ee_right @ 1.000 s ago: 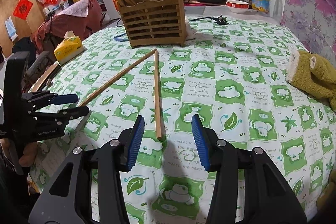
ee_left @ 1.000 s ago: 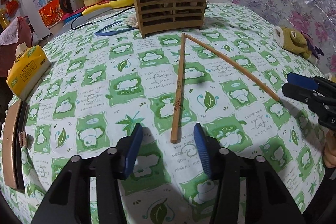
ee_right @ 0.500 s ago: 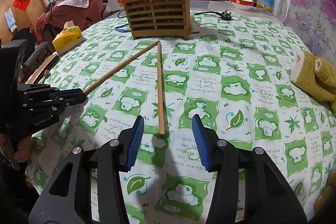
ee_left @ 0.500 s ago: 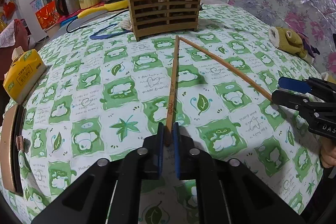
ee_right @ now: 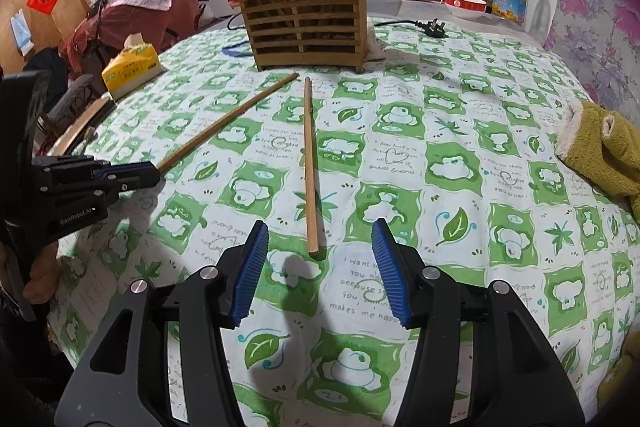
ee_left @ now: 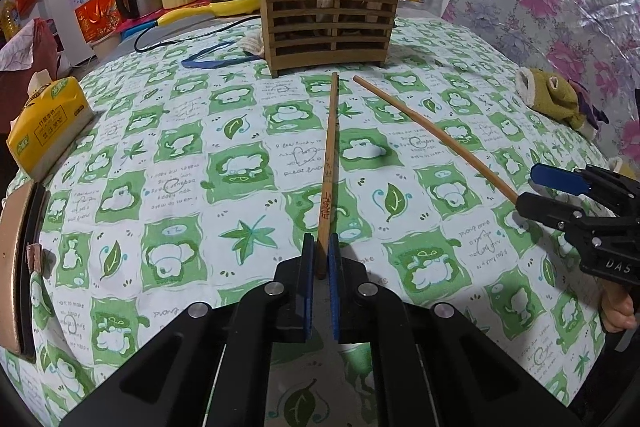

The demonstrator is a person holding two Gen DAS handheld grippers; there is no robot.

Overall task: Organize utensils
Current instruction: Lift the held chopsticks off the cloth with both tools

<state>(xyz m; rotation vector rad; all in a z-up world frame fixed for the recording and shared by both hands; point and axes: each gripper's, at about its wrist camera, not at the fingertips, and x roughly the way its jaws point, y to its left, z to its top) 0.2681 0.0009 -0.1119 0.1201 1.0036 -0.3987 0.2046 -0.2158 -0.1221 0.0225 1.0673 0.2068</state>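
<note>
Two wooden chopsticks lie on the green-checked tablecloth in front of a slatted wooden utensil holder (ee_left: 330,21) that has several chopsticks standing in it; the holder also shows in the right wrist view (ee_right: 306,23). My left gripper (ee_left: 319,259) is shut on the near end of the printed chopstick (ee_left: 329,163); from the right wrist view this gripper (ee_right: 138,174) holds that chopstick (ee_right: 228,121). My right gripper (ee_right: 318,267) is open, with the near end of the plain chopstick (ee_right: 309,163) just ahead of its jaws; that chopstick also shows in the left wrist view (ee_left: 432,135).
A yellow tissue pack (ee_left: 46,125) sits at the table's left edge, a tan object (ee_left: 18,267) nearer the corner. A plush toy (ee_right: 604,155) lies at the right. A blue cord (ee_left: 212,57) and power plug (ee_right: 434,27) lie near the holder. Kitchen appliances stand behind.
My left gripper has closed on the printed chopstick's near end and its far end has shifted away from the other chopstick's tip. My right gripper has stayed open, moving closer to the plain chopstick.
</note>
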